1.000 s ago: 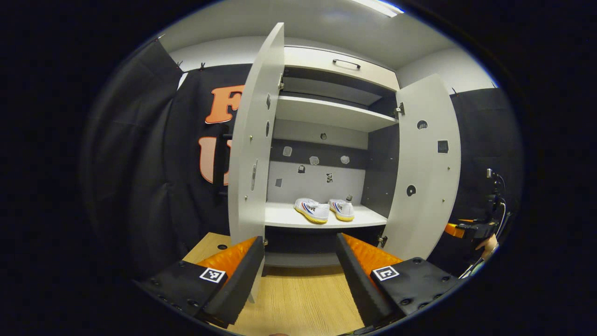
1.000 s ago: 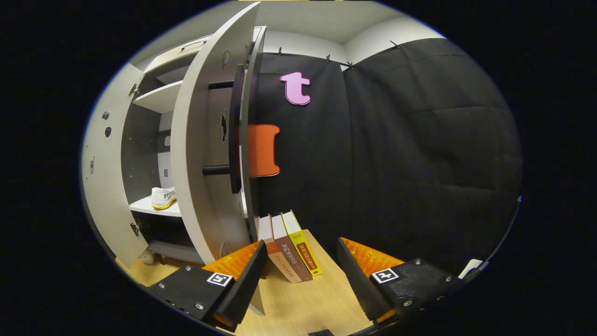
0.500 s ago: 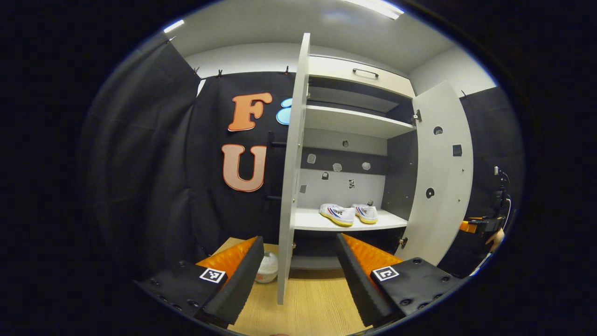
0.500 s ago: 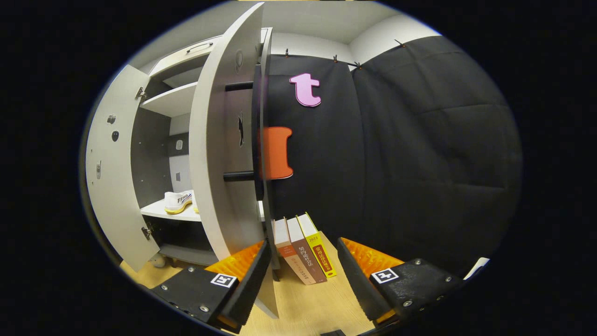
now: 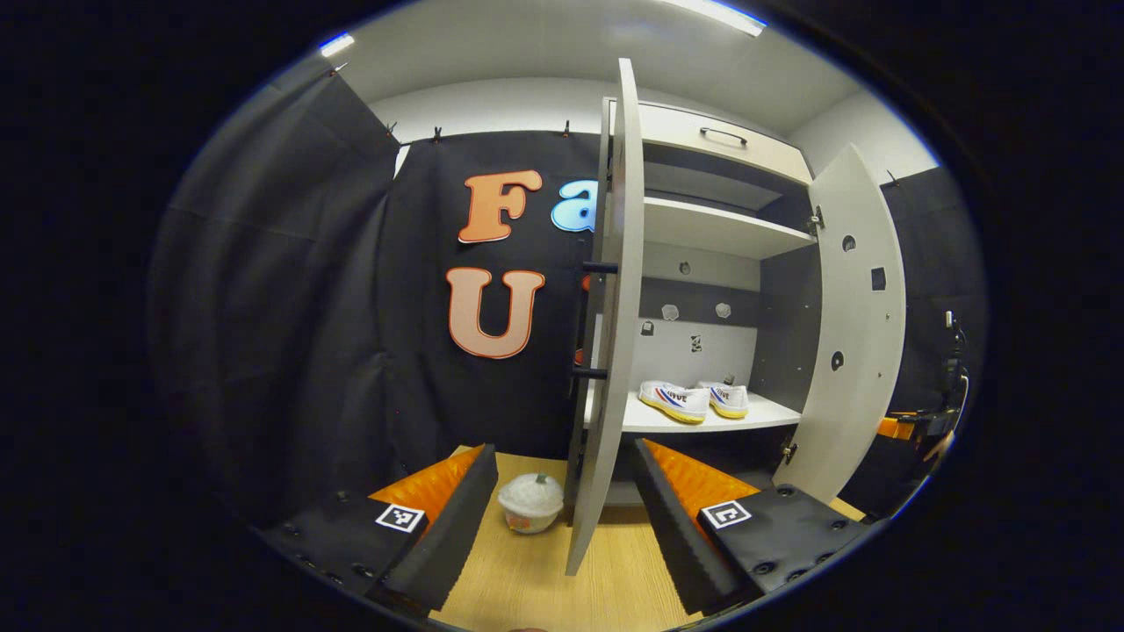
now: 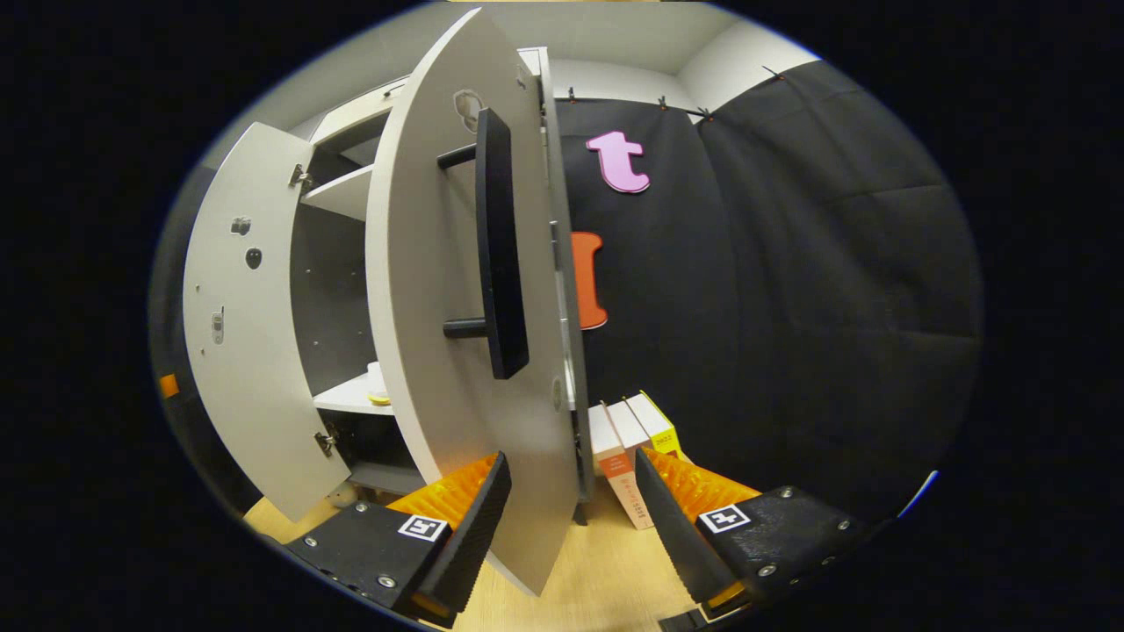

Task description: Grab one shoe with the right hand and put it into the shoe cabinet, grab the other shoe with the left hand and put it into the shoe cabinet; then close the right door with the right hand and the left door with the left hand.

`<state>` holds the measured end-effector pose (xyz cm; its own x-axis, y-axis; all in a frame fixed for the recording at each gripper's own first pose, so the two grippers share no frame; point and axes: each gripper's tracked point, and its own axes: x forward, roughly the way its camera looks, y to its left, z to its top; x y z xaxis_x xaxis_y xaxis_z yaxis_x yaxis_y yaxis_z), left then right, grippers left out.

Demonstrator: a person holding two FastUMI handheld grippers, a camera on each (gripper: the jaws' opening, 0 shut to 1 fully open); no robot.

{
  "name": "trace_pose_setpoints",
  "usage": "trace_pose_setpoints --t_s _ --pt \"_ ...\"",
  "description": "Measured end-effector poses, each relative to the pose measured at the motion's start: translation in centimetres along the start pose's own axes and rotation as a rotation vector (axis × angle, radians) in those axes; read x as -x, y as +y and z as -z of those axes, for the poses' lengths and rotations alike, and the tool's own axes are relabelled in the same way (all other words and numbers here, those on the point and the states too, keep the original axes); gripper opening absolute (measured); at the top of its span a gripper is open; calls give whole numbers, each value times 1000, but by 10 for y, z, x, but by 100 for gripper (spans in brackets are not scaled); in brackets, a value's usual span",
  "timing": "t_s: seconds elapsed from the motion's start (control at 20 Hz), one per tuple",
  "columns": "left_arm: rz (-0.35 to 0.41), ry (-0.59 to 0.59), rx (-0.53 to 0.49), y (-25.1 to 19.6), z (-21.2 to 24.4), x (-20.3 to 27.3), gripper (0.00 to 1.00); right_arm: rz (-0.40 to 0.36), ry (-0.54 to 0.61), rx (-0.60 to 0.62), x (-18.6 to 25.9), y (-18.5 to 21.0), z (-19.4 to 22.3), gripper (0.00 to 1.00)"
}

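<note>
Two white shoes (image 5: 674,401) with yellow soles sit side by side on the cabinet's lower shelf (image 5: 755,414). The left door (image 5: 615,351) stands edge-on in the left gripper view, and its lower edge hangs between the fingers of my open left gripper (image 5: 562,513). In the right gripper view the right door (image 6: 430,351) shows its outer face and black handle (image 6: 500,246). Its bottom corner lies between the fingers of my open right gripper (image 6: 569,513). A sliver of one shoe (image 6: 378,392) peeks past that door. Neither gripper holds anything.
A small white lidded pot (image 5: 530,502) rests on the wooden surface (image 5: 527,588) left of the left door. Several books (image 6: 625,448) lean against the black cloth beside the cabinet. The right door's inner face (image 5: 856,333) stands wide open, with the other gripper (image 5: 897,427) behind it.
Both grippers have swung outward around their doors. The left view now shows the left door edge-on with the pot. The right door's outer face and handle now front the right view.
</note>
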<state>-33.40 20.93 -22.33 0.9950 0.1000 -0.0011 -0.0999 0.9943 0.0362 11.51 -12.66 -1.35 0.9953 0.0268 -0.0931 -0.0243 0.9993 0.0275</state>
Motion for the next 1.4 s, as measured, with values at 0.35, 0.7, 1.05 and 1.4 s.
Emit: trace_pose_setpoints --t_s 0.35,0.7,1.05,1.4 --pt "-49 4 15 33 3 4 98 -101 -2 20 -35 67 1 89" --pt "-88 1 -2 55 1 -1 96 -138 -14 0 -79 116 -6 92" --pt "-102 18 -7 69 5 -13 96 -129 -9 -8 -92 124 -9 92" --pt "-93 24 -6 72 14 -43 96 -75 5 13 -106 123 -11 92"
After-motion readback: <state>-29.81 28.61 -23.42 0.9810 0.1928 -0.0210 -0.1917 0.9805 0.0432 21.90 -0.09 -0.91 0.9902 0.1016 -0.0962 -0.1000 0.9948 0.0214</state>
